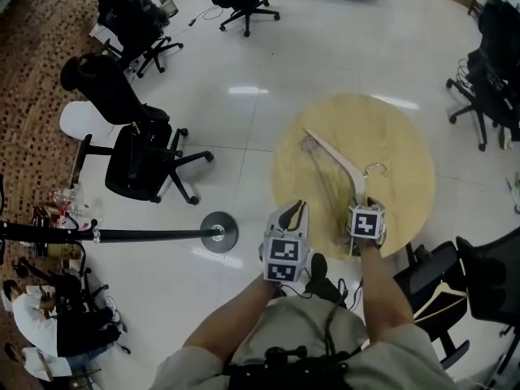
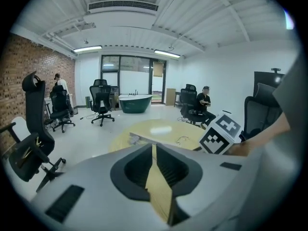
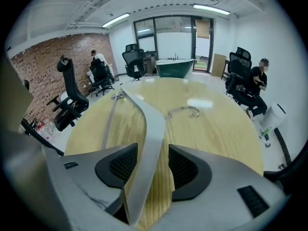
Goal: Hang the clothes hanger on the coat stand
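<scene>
Lying flat on the round wooden table [image 1: 406,136] is the wooden clothes hanger [image 1: 337,154], its metal hook [image 1: 375,167] pointing toward the table's right half. Right tool [image 1: 361,203] sits over the near edge of the table, angled down. In the right gripper view the right tool [image 3: 153,150] has its 2 jaws spread, with 1 arm of the hanger [image 3: 151,124] running between them. Wood of the table [image 3: 216,129] shows between the hanger arm and the right-side pad, so no pinch on it. The left-side pad is just beside the arm; contact there can't be told. Hook [image 3: 185,110] lies further out on the table.

Left tool [image 1: 294,210] is at the table's near-left edge, beside the right tool and apart from it. In the left gripper view the left tool [image 2: 155,150] has its jaws pressed together at the tips, nothing between them, only a thin wedge of table [image 2: 159,126] seen through.

Coat stand [image 1: 218,232] stands on the white floor left of the table, round base and black pole, well apart from the hanger. Black office chair [image 1: 138,157] sits further left. A seated person [image 2: 204,102] is far behind the table.
</scene>
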`<act>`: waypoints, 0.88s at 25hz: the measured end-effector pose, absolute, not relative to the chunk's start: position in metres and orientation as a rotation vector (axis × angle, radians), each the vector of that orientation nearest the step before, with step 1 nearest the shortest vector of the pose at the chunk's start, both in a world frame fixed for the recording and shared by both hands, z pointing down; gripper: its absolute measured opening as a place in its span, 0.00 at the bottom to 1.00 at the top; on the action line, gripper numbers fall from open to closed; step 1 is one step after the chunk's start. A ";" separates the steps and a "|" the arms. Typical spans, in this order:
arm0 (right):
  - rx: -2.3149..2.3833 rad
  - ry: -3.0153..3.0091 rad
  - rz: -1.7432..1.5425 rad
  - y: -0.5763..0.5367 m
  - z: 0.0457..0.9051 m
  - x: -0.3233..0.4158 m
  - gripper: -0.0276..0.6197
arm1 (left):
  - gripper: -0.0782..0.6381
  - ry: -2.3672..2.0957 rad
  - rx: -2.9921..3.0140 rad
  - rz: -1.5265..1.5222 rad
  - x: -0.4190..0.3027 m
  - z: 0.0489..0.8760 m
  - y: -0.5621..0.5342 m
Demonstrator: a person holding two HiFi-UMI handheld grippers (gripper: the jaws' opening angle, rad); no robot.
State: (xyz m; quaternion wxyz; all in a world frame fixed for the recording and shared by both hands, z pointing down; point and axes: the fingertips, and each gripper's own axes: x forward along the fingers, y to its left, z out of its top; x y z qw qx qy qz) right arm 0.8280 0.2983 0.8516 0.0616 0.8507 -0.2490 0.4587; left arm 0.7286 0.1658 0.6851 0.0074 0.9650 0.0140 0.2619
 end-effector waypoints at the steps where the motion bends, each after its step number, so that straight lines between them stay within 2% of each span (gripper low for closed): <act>1: 2.557 -0.754 1.408 0.295 0.857 0.834 0.35 | 0.16 0.041 3.012 0.827 0.735 0.688 0.165; 10: 2.475 -0.734 1.467 0.289 0.872 0.851 0.35 | 0.16 -0.037 2.971 0.837 0.757 0.695 0.152; 15: 2.499 -0.705 1.426 0.287 0.867 0.854 0.25 | 0.16 -0.066 2.957 0.826 0.754 0.693 0.147; 22: 2.532 -0.678 1.448 0.290 0.863 0.848 0.22 | 0.16 -0.125 2.955 0.806 0.739 0.684 0.136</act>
